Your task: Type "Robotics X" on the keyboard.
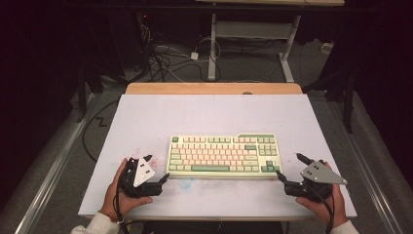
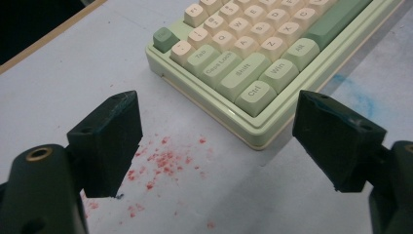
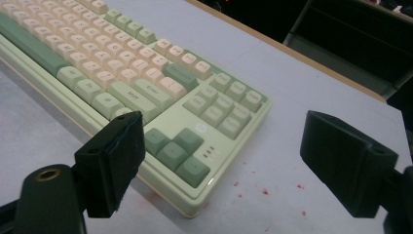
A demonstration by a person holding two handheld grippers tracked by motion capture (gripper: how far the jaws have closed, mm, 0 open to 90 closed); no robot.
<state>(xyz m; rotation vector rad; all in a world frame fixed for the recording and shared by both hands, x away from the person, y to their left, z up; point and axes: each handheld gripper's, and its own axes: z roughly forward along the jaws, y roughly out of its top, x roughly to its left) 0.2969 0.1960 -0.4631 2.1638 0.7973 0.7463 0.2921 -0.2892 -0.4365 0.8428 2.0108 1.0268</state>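
One keyboard (image 1: 224, 155) lies between two claws, left claw (image 1: 157, 170) and right claw (image 1: 288, 168), both jaws apart, gripping nothing.

Keyboard (image 1: 224, 155) lies mid-table (image 1: 204, 112) (tongs flank its near corners).

Keyboard (image 2: 253, 63) keycaps: Ctrl, Shift (Win, Alt)

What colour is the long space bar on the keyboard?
Green, darker than the pale green case; the high view shows the space bar best.
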